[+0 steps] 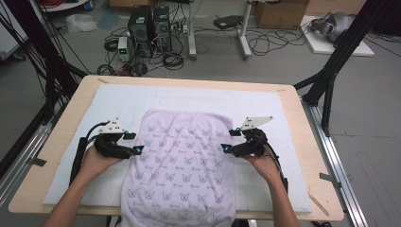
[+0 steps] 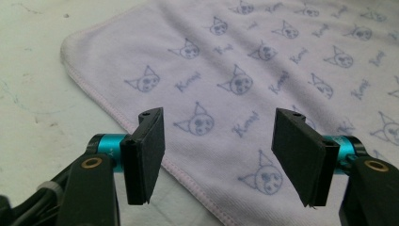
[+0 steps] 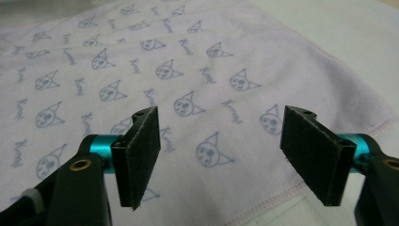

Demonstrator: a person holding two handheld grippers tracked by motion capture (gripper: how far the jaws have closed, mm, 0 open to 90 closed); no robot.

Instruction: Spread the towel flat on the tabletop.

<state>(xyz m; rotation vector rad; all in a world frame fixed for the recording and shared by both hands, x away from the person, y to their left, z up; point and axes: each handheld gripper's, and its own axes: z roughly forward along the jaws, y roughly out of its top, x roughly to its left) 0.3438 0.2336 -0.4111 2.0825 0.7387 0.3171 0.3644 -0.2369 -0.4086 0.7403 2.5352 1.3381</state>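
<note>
The printed towel (image 1: 178, 165) lay limp and light on the table (image 1: 61, 142), its near end draping over the front edge. Both the left gripper (image 1: 137, 150) and right gripper (image 1: 226, 148) stood released, empty; the stitched side hems looked the surest hold.

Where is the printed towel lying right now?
In the high view the printed towel lies mid-table on the white mat, between the left gripper and right gripper, its near end overhanging the table edge.

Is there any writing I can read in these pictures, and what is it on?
"Kuromi", or close to it: a slanted blue script word, a little blurred, repeated beside cat-like faces all over the pale pink towel.
Computer towers on the floor: any labels are too small to read.
</note>
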